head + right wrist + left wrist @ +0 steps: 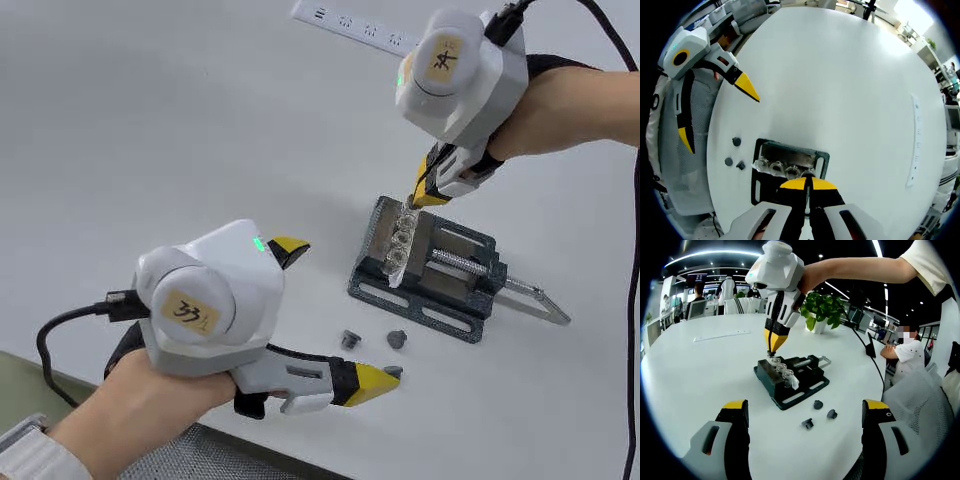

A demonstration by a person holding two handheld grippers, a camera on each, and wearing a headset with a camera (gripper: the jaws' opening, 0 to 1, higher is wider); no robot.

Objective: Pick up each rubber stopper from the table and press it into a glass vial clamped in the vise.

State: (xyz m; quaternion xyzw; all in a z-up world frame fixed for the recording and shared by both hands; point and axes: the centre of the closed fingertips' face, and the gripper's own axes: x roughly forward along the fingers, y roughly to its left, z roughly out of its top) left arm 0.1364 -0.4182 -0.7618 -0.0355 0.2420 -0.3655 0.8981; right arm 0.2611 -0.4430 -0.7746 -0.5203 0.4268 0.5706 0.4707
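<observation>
A dark vise stands on the white table and clamps a row of several clear glass vials. My right gripper points down, shut, with its yellow tips on the end vial; a stopper between them is not visible. Three small grey rubber stoppers lie loose in front of the vise: one stopper, a second stopper and a third stopper. My left gripper hangs open near them, holding nothing.
A white power strip lies at the far side of the table. A black cable runs down the right edge. A mesh chair stands at the near table edge. A potted plant and seated people are beyond the table.
</observation>
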